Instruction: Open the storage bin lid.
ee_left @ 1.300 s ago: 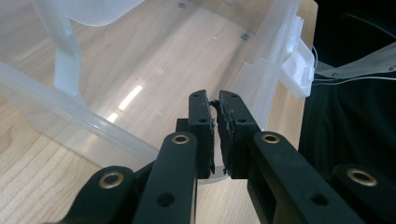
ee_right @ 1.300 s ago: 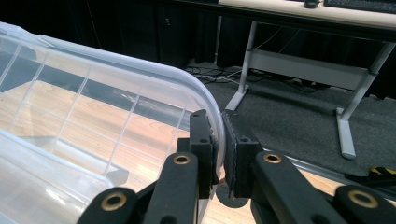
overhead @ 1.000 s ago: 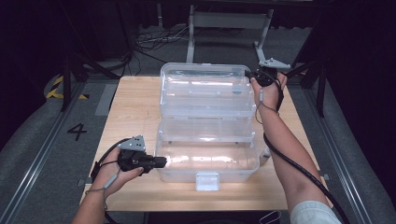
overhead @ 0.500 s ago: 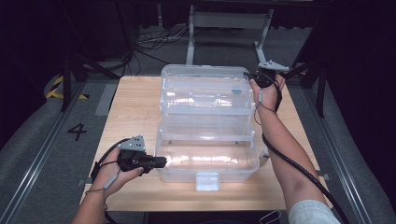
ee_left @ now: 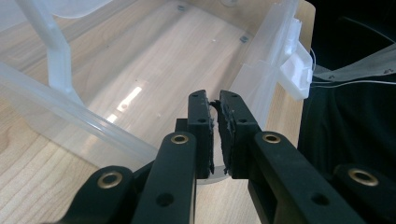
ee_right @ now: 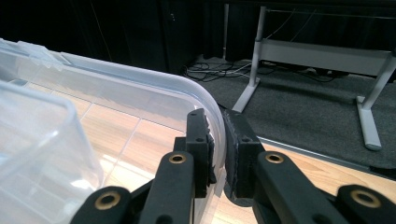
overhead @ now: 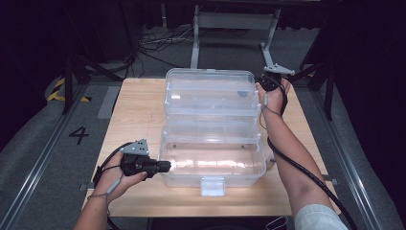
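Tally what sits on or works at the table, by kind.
Clear plastic tiered box: 1
White latch on the box front: 1
Hand-held grippers: 2, left gripper and right gripper, each clamped on the box's rim
Total: 4

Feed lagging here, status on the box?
Left gripper shut on tiered clear box near wall. Right gripper shut on its lid rim. Nothing in the way.

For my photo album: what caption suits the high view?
Two hand-held grippers, left and right, clamp opposite walls of an opened clear tiered box.
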Available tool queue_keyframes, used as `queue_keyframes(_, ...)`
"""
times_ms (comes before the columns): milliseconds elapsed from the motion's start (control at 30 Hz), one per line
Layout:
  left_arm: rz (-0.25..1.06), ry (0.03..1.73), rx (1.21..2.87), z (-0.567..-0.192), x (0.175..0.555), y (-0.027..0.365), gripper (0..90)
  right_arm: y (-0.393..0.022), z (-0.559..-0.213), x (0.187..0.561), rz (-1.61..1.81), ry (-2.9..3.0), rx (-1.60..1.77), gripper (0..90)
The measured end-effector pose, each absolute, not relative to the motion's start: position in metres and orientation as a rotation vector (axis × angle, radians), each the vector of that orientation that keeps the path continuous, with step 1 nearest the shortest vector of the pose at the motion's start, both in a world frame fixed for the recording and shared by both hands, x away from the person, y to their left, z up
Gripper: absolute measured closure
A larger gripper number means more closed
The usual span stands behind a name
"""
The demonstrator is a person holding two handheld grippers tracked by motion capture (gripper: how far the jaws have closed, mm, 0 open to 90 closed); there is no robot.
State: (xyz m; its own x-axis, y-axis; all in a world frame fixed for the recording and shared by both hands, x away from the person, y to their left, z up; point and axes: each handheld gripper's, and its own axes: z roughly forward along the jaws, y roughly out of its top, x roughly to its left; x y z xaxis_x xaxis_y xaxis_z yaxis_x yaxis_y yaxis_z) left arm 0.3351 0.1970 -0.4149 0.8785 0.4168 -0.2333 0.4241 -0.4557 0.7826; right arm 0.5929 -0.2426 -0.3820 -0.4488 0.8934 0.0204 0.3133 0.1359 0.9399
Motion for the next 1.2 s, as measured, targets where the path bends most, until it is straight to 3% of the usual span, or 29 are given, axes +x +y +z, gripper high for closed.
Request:
queue_keyframes(433,-0.01,0.609,2.101,-0.415,0.335,0.196,82.9,-0.246,-0.392,0.596,1.303,1.874,1.172,81.2)
queue_keyframes(500,-0.009,0.606,2.103,-0.416,0.336,0.195,82.9,-0.249,-0.392,0.595,1.275,1.883,1.167,88.1)
queue_keyframes(700,-0.004,0.611,2.12,-0.415,0.337,0.191,80.6,-0.258,-0.384,0.59,1.306,1.875,1.169,82.0)
queue_keyframes(933,0.067,0.629,2.134,-0.407,0.339,0.187,69.7,-0.265,-0.369,0.578,1.327,1.864,1.124,74.3)
queue_keyframes(1200,0.137,0.636,2.018,-0.388,0.344,0.194,59.2,-0.289,-0.349,0.541,1.399,1.868,1.075,60.7)
